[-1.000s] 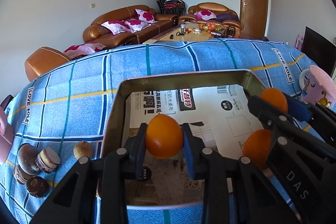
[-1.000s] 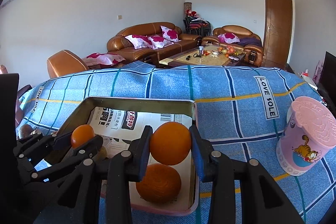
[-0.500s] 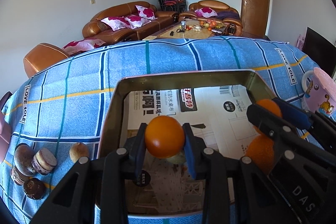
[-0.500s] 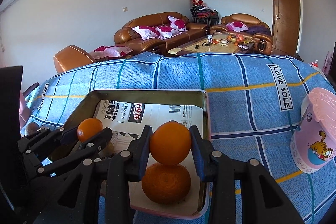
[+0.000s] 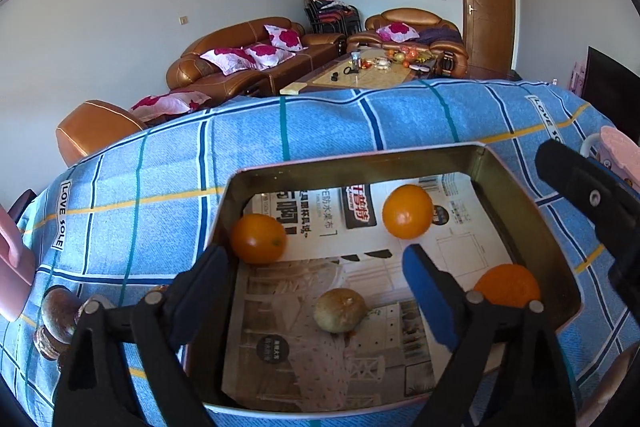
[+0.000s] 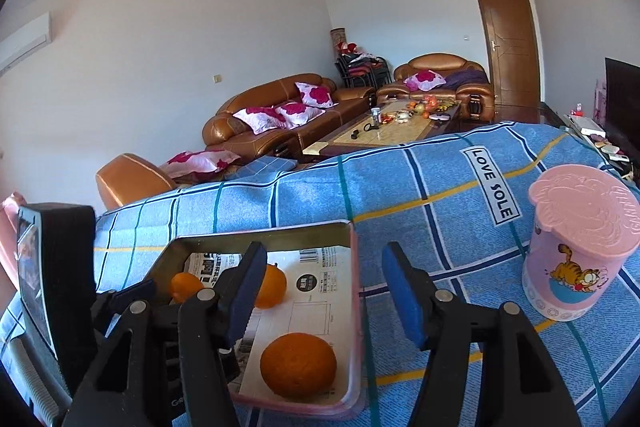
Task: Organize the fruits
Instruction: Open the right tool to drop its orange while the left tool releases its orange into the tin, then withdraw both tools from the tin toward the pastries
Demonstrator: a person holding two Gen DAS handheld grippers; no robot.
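Tray (image 5: 558,269): three oranges (image 5: 407,211), one brown fruit (image 5: 340,309) inside. Left gripper (image 5: 316,291) and right gripper (image 6: 322,291): fingers opening, empty. Brown items (image 5: 58,311) remain on worktop.

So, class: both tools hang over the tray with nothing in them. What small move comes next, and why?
Probably swing the left tool, whose jaws are opening with nothing between them, toward the brown fruit on the cloth left of the tray, because it sits outside.
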